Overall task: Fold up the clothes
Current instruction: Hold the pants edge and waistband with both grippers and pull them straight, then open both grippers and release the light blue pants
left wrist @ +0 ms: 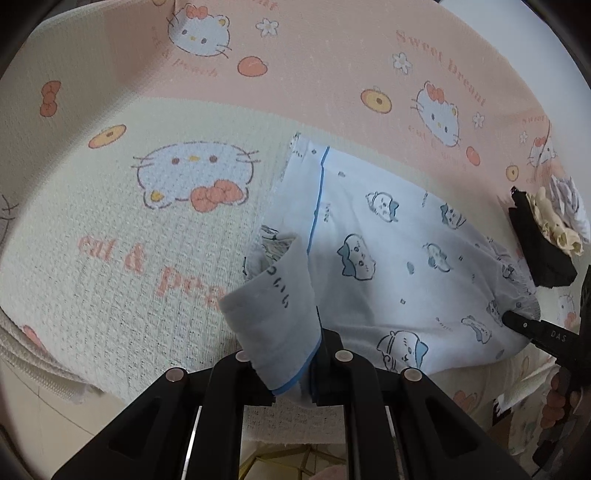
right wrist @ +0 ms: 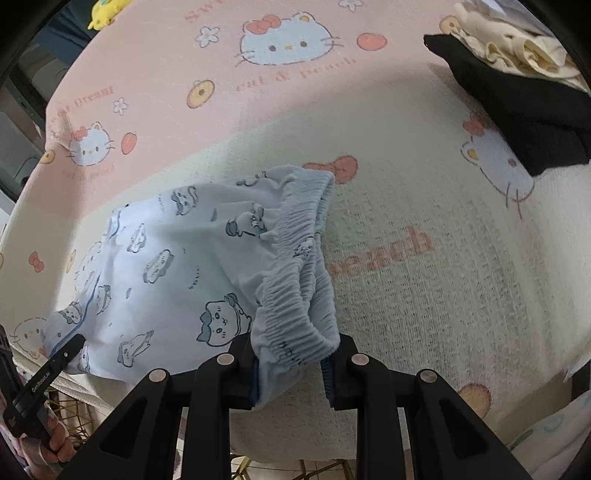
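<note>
A pair of light blue shorts (left wrist: 388,258) printed with small cartoon animals lies on a cat-patterned blanket (left wrist: 147,240). My left gripper (left wrist: 291,373) is shut on the blue-trimmed leg hem (left wrist: 273,310) and lifts it off the blanket. My right gripper (right wrist: 291,369) is shut on the gathered elastic waistband (right wrist: 295,295) of the shorts (right wrist: 166,266). The right gripper also shows in the left wrist view (left wrist: 517,321) at the waistband end, and the left gripper shows in the right wrist view (right wrist: 70,350) at the hem end.
A stack of folded clothes, black (right wrist: 524,110) below and cream (right wrist: 517,51) on top, sits at the blanket's right side. It also shows in the left wrist view (left wrist: 543,240). A yellow toy (right wrist: 107,11) lies at the far edge. The blanket's near edge (left wrist: 55,373) hangs over the table.
</note>
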Demonstrator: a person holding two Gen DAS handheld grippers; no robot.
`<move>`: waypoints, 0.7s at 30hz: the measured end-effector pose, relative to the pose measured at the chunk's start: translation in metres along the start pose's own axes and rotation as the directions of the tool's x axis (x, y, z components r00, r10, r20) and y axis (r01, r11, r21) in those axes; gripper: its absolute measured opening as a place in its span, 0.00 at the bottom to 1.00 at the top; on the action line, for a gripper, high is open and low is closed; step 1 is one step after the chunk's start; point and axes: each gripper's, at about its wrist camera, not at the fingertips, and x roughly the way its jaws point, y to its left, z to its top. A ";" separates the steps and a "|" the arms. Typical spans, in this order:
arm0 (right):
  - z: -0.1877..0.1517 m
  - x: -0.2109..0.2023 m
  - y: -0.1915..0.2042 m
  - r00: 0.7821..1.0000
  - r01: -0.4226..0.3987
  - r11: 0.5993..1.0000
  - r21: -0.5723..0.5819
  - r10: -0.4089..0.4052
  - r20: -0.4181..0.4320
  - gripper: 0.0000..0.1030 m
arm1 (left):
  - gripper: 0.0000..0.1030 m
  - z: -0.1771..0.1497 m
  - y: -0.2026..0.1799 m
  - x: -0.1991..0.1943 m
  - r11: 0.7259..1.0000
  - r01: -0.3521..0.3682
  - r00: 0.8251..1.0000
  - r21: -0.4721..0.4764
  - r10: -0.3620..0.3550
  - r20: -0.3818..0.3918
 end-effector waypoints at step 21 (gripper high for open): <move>0.009 -0.023 0.038 0.966 0.251 0.951 -0.181 -0.234 0.112 0.58 | 0.57 0.007 0.032 -0.039 0.995 0.037 0.999 -0.087 -0.039 -0.020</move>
